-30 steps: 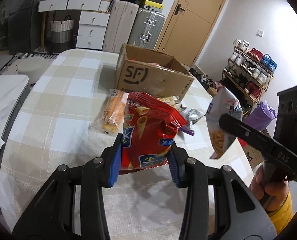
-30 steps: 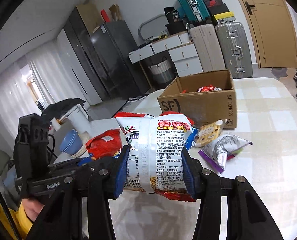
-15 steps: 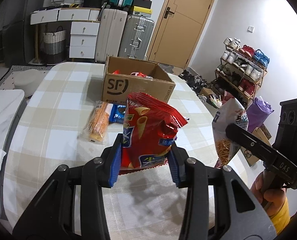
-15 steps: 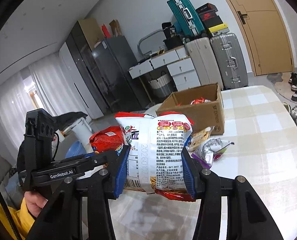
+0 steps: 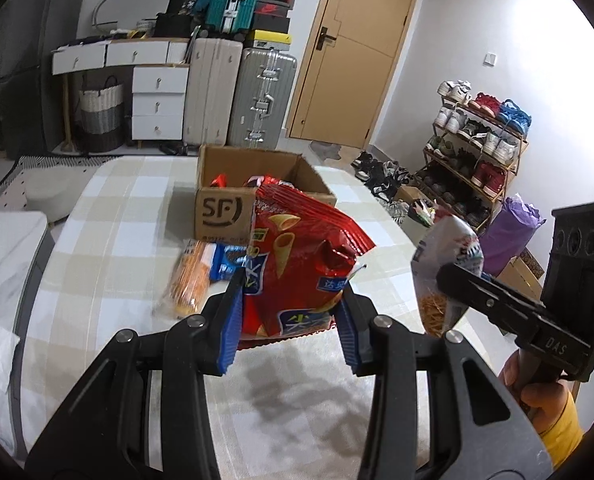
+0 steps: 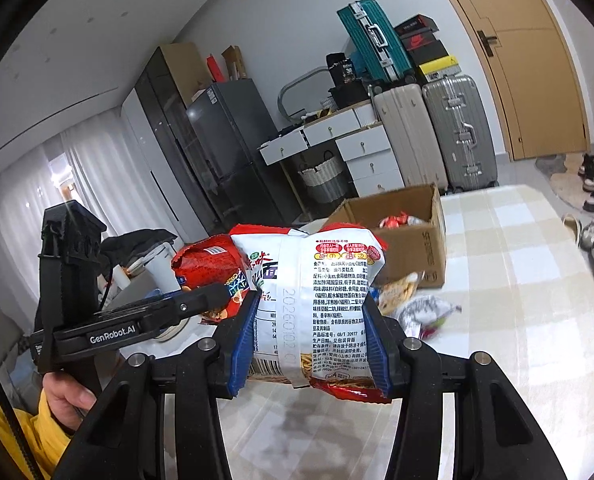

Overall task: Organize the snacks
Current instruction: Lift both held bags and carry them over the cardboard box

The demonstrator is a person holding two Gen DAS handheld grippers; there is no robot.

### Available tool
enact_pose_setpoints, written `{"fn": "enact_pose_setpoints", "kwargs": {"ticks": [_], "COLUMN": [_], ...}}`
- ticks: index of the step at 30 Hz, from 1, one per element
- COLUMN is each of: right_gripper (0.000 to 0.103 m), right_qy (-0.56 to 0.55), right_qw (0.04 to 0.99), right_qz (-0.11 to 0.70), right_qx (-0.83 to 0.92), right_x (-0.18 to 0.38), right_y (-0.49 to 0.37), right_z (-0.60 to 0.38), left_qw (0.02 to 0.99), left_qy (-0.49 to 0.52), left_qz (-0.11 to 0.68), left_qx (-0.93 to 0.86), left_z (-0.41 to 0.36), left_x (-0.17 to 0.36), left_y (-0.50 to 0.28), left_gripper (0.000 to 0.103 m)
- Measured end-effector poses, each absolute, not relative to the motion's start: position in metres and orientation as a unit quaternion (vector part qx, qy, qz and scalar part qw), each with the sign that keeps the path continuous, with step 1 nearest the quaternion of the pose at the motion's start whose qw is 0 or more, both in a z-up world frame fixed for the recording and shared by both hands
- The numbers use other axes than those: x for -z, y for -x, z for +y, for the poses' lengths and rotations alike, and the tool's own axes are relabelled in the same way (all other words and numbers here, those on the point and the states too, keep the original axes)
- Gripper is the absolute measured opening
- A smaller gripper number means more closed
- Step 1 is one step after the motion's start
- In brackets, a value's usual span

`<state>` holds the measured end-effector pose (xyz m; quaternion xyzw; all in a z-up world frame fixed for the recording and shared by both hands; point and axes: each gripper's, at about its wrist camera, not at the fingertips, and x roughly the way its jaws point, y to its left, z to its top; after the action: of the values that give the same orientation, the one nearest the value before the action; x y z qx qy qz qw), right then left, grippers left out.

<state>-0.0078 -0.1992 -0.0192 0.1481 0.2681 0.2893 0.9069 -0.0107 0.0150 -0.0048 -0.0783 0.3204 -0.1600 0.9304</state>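
My left gripper point(image 5: 291, 326) is shut on a red cone-snack bag point(image 5: 297, 256) and holds it upright above the checked table point(image 5: 109, 248). My right gripper point(image 6: 309, 340) is shut on a white noodle-snack bag point(image 6: 317, 292), also held in the air; this bag shows in the left wrist view point(image 5: 445, 272) at the right. The open cardboard box point(image 5: 233, 200) marked SF stands further back on the table with red packets inside; it also shows in the right wrist view point(image 6: 409, 236). The left gripper and its red bag point(image 6: 207, 260) appear at the left of the right wrist view.
Loose snacks lie before the box: an orange packet point(image 5: 189, 280), a blue packet point(image 5: 227, 260), a silver-purple wrapper point(image 6: 425, 312). Suitcases point(image 5: 263, 96), white drawers point(image 5: 157, 104) and a door stand behind. A shoe rack point(image 5: 477, 148) is right of the table.
Both grippers have risen and pulled back with their bags, so the box and the loose snacks now look further away and lower. Neither grip has changed.
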Motion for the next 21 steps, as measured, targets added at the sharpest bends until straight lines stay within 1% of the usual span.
{"fn": "enact_pose_setpoints", "kwargs": {"ticks": [8, 16, 21], "right_gripper": [0.049, 0.049, 0.049], "right_qy": [-0.105, -0.095, -0.083], "right_qw": [0.918, 0.916, 0.915], "right_qz": [0.239, 0.252, 0.269], "right_qx": [-0.298, -0.299, -0.289], "right_x": [-0.034, -0.064, -0.073], "right_y": [-0.029, -0.098, -0.145], "right_z": [-0.186, -0.175, -0.166], "left_qw": [0.939, 0.943, 0.945], "left_qy": [0.074, 0.066, 0.063], "left_qz": [0.297, 0.289, 0.291], "left_qx": [0.16, 0.151, 0.138], "left_z": [0.021, 0.029, 0.035], "left_x": [-0.027, -0.058, -0.072], "left_y": [-0.017, -0.071, -0.119], "left_gripper": [0.038, 0.038, 0.038]}}
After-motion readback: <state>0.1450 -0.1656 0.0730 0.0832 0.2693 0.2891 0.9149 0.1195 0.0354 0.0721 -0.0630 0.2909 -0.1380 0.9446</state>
